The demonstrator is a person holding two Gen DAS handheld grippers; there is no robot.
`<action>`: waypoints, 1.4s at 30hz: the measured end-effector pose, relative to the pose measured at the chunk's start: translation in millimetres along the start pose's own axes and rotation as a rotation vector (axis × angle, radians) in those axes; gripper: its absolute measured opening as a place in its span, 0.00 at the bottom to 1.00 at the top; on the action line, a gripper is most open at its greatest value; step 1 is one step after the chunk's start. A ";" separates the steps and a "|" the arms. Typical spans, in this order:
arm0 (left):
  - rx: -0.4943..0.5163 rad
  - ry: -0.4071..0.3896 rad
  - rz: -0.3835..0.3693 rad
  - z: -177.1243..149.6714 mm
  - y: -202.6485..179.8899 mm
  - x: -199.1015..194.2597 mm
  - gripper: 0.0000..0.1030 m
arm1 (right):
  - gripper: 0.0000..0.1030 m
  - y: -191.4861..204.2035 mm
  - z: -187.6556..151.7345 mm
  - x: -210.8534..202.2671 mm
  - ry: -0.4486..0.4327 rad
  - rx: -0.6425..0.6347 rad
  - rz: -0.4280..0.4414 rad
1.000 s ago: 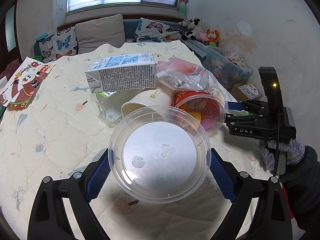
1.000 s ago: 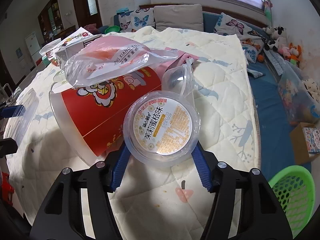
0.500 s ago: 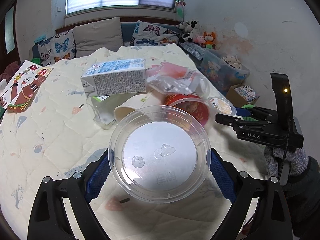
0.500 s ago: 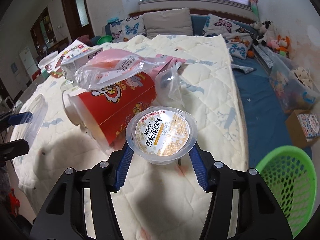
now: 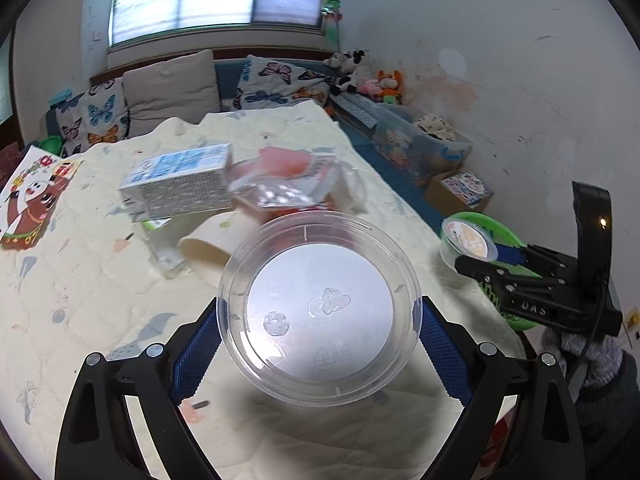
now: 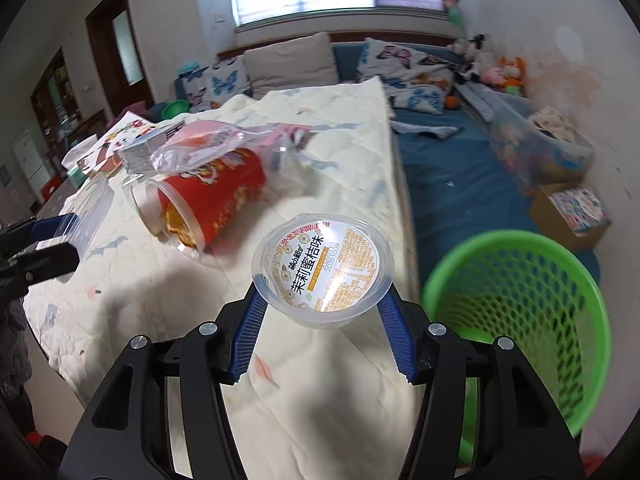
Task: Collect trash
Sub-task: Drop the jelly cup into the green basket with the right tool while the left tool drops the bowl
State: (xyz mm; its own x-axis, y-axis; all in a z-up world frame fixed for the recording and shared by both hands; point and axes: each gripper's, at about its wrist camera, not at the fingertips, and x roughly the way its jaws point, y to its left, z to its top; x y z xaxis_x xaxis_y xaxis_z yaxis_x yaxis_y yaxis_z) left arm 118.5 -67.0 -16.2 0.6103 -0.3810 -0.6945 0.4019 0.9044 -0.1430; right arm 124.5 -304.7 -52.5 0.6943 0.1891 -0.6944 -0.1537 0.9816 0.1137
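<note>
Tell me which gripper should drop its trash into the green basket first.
Right. The right gripper holds the small labelled jelly cup beside the green mesh basket, just past the bed edge. The left gripper, gripping the clear round plastic lid, is over the quilt, farther off.

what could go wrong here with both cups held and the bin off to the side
1. The jelly cup in the right gripper is not yet over the green basket; released now, it would likely land on the bed edge or the floor.
2. The clear plastic bowl is pinched only at its rim by the left gripper, so it may slip.
3. The tipped red cup may spill if bumped.
</note>
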 end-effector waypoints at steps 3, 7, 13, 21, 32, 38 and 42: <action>0.020 0.003 -0.016 1.8 -13.7 2.0 0.87 | 0.55 -8.7 -12.7 -12.3 -0.008 0.026 -0.041; 0.040 0.006 -0.038 4.7 -27.3 6.1 0.87 | 0.55 -24.1 -28.7 -25.1 -0.008 0.068 -0.083; 0.064 0.020 -0.068 8.3 -46.3 15.4 0.87 | 0.55 -50.4 -43.8 -37.0 -0.004 0.126 -0.147; 0.101 0.038 -0.093 9.9 -67.8 25.4 0.87 | 0.55 -80.4 -55.5 -46.6 -0.003 0.177 -0.220; 0.160 0.047 -0.121 21.6 -97.0 39.0 0.87 | 0.56 -107.9 -62.9 -49.2 0.007 0.227 -0.270; 0.193 0.053 -0.136 27.7 -115.9 48.1 0.87 | 0.62 -115.3 -66.9 -51.1 0.009 0.238 -0.286; 0.211 0.061 -0.144 31.1 -127.0 55.0 0.87 | 0.66 -118.6 -68.4 -54.7 0.003 0.241 -0.294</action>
State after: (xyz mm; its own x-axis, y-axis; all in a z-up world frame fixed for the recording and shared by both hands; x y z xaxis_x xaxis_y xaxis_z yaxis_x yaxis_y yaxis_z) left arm 122.2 -208.7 -14.3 0.4969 -0.4848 -0.7198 0.6189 0.7794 -0.0976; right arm 56.6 -433.4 -76.6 0.6823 -0.1014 -0.7240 0.2221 0.9723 0.0731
